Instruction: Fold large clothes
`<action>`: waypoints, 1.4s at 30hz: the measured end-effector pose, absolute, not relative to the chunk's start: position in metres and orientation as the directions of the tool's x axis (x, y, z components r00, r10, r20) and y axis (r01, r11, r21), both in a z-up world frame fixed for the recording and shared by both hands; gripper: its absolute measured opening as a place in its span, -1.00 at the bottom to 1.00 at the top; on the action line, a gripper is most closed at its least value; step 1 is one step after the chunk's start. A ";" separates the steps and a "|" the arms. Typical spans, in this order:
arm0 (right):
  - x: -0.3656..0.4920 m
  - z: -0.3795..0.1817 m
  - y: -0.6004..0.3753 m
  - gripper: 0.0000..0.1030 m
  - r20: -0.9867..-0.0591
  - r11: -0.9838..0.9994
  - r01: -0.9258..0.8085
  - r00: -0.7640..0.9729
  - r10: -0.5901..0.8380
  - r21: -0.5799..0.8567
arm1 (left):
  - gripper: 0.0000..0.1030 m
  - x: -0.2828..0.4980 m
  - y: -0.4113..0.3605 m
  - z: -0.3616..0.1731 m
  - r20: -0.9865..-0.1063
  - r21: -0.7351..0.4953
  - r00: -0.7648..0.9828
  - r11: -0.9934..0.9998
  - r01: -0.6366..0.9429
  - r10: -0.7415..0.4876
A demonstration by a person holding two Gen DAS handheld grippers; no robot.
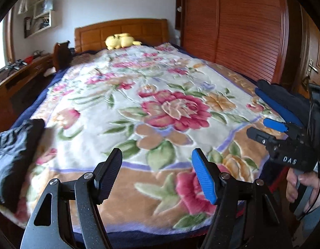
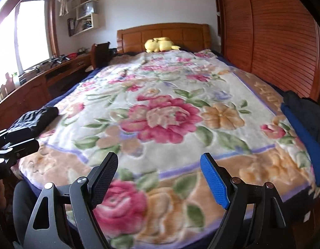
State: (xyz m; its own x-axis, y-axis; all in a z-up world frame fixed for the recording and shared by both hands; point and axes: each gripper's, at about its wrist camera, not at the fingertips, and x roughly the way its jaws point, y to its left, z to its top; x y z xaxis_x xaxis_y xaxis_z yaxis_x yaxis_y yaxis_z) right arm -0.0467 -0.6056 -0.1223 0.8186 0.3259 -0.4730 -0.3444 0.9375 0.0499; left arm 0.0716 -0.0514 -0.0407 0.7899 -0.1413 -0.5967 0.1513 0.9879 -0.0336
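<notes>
Left gripper (image 1: 156, 174): low in its own view at 6 o'clock, over the near end of the bed; its tips also show in the right wrist view at 9 o'clock.
Left fingers: one black (image 1: 109, 176), one blue (image 1: 203, 178), standing wide apart with only blanket showing between them; nothing is held.
Right gripper (image 2: 159, 178): at 6 o'clock in its own view, over the foot of the bed; in the left wrist view it sits at 3 o'clock, its body marked "DAS".
Right fingers: black (image 2: 102, 180) and blue (image 2: 215, 180), spread wide, nothing between them but blanket.
Hand (image 1: 301, 186): at 4 o'clock in the left wrist view, wrapped round the right gripper's handle.
Dark garment (image 2: 34, 117): a crumpled black piece lying on the blanket at the bed's edge, at 9 o'clock in both views, apart from both grippers.
Dark and blue clothes (image 2: 305, 116): a dark heap with a blue band, on the opposite edge of the bed at 3 o'clock, just beside the wardrobe.
Blanket (image 2: 170, 95): floral, pink and orange blooms on cream, spread flat over the bed.
Plush toy (image 2: 160, 44): yellow, at 12 o'clock against the wooden headboard (image 2: 162, 33).
Wardrobe (image 2: 270, 33): red-brown slatted doors, from 1 to 3 o'clock.
Bench (image 2: 35, 78): wooden, along the window side at 9 to 10 o'clock, carrying small cluttered items too blurred to tell.
Shelves (image 2: 86, 14): on the wall at 11 o'clock.
</notes>
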 end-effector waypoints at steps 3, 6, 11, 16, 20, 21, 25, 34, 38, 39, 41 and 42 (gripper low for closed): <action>-0.050 -0.117 -0.600 0.61 -0.447 0.928 -0.369 0.823 0.349 0.047 | 0.37 0.060 -0.043 -0.029 -0.567 -0.025 0.814 0.991 0.134 -0.124; -0.059 -0.104 -0.600 0.61 -0.405 0.922 -0.386 0.837 0.368 0.041 | 0.37 0.049 -0.036 -0.014 -0.532 -0.028 0.838 0.992 0.126 -0.121; -0.076 -0.084 -0.606 0.61 -0.336 0.916 -0.400 0.858 0.389 0.039 | 0.37 0.033 -0.028 0.012 -0.466 -0.027 0.878 0.994 0.110 -0.110; -0.091 -0.070 -0.616 0.61 -0.276 0.915 -0.402 0.877 0.393 0.027 | 0.38 0.018 -0.020 0.031 -0.416 -0.039 0.904 0.995 0.088 -0.097; -0.097 -0.076 -0.613 0.61 -0.251 0.916 -0.401 0.885 0.391 0.014 | 0.47 0.011 -0.017 0.033 -0.392 -0.044 0.917 0.997 0.063 -0.075; -0.097 -0.077 -0.614 0.61 -0.250 0.916 -0.401 0.886 0.391 0.013 | 0.47 0.010 -0.016 0.033 -0.388 -0.047 0.919 0.997 0.057 -0.071; -0.093 -0.091 -0.599 0.61 -0.252 0.914 -0.405 0.884 0.394 0.011 | 0.47 0.013 -0.012 0.029 -0.402 -0.072 0.912 0.996 0.057 -0.081; -0.099 -0.084 -0.600 0.61 -0.260 0.919 -0.394 0.886 0.383 0.013 | 0.47 0.013 -0.012 0.023 -0.414 -0.073 0.908 0.996 0.041 -0.068; -0.100 -0.083 -0.599 0.61 -0.261 0.919 -0.394 0.886 0.383 0.013 | 0.47 0.013 -0.010 0.023 -0.412 -0.074 0.909 0.996 0.039 -0.066; -0.100 -0.083 -0.599 0.61 -0.260 0.919 -0.393 0.886 0.383 0.013 | 0.47 0.012 -0.010 0.023 -0.412 -0.076 0.909 0.996 0.039 -0.067; -0.100 -0.082 -0.598 0.61 -0.260 0.919 -0.395 0.886 0.384 0.014 | 0.47 0.013 -0.010 0.023 -0.413 -0.074 0.908 0.996 0.040 -0.067; -0.101 -0.082 -0.598 0.61 -0.259 0.918 -0.396 0.885 0.386 0.015 | 0.47 0.013 -0.010 0.023 -0.412 -0.074 0.909 0.997 0.039 -0.066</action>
